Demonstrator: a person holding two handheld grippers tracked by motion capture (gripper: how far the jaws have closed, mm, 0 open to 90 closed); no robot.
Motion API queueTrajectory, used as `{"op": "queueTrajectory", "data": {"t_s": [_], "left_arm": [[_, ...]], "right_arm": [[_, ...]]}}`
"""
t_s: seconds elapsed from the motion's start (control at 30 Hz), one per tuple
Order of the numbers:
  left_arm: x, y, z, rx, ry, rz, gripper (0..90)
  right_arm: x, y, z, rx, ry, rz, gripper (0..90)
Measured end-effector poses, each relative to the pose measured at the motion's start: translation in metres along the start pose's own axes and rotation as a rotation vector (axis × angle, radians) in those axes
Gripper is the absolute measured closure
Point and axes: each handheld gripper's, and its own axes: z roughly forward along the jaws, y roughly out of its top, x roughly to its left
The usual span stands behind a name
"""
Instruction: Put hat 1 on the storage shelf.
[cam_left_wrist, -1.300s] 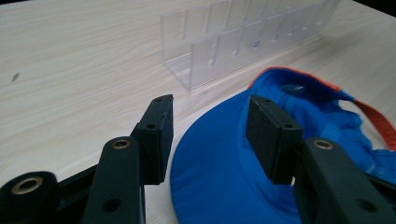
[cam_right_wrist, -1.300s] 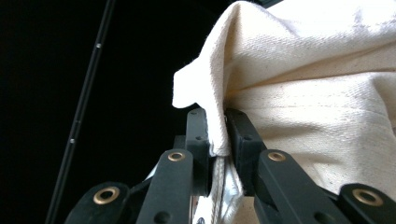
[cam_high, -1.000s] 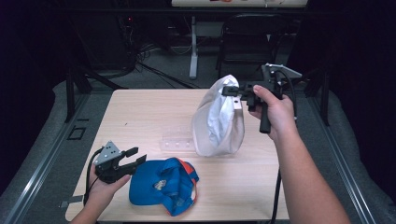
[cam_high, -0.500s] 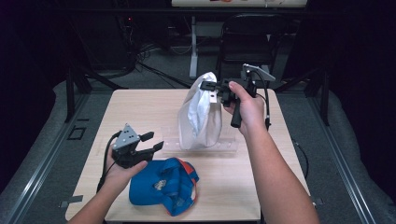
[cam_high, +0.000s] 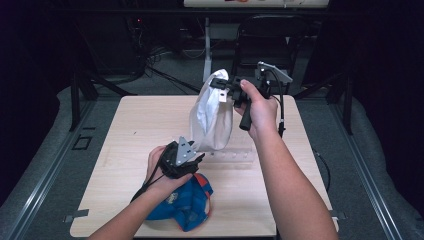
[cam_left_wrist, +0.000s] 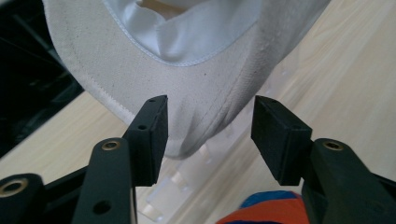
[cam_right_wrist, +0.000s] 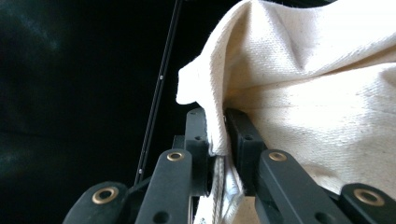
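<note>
Above the table (cam_high: 140, 125), my right gripper (cam_high: 222, 90) pinches the white cap (cam_high: 212, 117) by its edge. My left gripper (cam_left_wrist: 208, 128), jaws just opened further, straddles the cap's brim without touching.

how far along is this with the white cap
Done: the right gripper is shut on the white cap's edge and holds it up over the table. In hand: the left gripper has its fingers open on either side of the cap's low end, not pressing it. Left: closing there. The blue cap lies untouched.
</note>
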Motion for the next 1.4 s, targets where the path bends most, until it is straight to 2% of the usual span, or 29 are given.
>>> {"op": "queueTrajectory", "data": {"t_s": [0.07,0.13,0.2,0.27,0.33,0.37,0.4,0.43,0.57,0.6,0.7,0.93,1.17,1.37,1.4], "left_arm": [[0.002,0.001,0.002,0.017,-0.013,0.005,60.4],[0.006,0.000,0.003,0.009,-0.028,-0.007,71.9],[0.011,-0.002,0.003,0.011,-0.036,-0.011,76.2],[0.015,-0.004,0.003,0.004,-0.050,-0.014,78.9],[0.021,-0.006,0.003,-0.009,-0.087,-0.047,79.5],[0.027,-0.008,0.002,-0.023,-0.113,-0.083,81.3],[0.027,-0.008,0.002,-0.023,-0.113,-0.083,81.7],[0.034,-0.011,0.001,-0.031,-0.148,-0.123,81.8],[0.042,-0.024,0.001,-0.050,-0.182,-0.162,82.2],[0.042,-0.024,0.001,-0.050,-0.182,-0.162,82.2],[0.043,-0.037,0.005,-0.050,-0.167,-0.189,82.1],[0.037,-0.053,0.012,-0.055,-0.185,-0.228,82.1],[0.039,-0.064,0.014,-0.055,-0.184,-0.260,82.5],[0.035,-0.070,0.012,-0.062,-0.142,-0.324,84.1],[0.035,-0.071,0.013,-0.064,-0.147,-0.342,84.2]], "right_arm": [[0.001,0.000,-0.001,-0.002,0.001,-0.002,79.7],[0.001,-0.001,-0.001,-0.005,-0.002,-0.008,79.7],[0.001,-0.002,-0.001,0.002,-0.007,-0.008,79.7],[0.000,-0.003,0.000,0.000,-0.010,-0.010,79.7],[0.000,-0.003,0.002,0.010,-0.018,-0.012,79.7],[0.000,-0.003,0.004,0.008,-0.018,-0.014,79.7],[0.000,-0.003,0.004,0.008,-0.018,-0.014,79.7],[-0.002,-0.003,0.008,0.012,-0.027,-0.018,79.7],[-0.006,-0.003,0.020,0.025,-0.031,-0.014,79.7],[-0.006,-0.003,0.020,0.025,-0.031,-0.014,79.7],[-0.010,-0.007,0.032,0.047,-0.060,-0.021,79.8],[-0.019,-0.014,0.044,0.071,-0.083,-0.023,79.7],[-0.026,-0.015,0.050,0.076,-0.102,-0.016,79.7],[-0.029,-0.019,0.059,0.097,-0.102,-0.024,79.6],[-0.030,-0.019,0.060,0.095,-0.103,-0.024,79.6]]}}
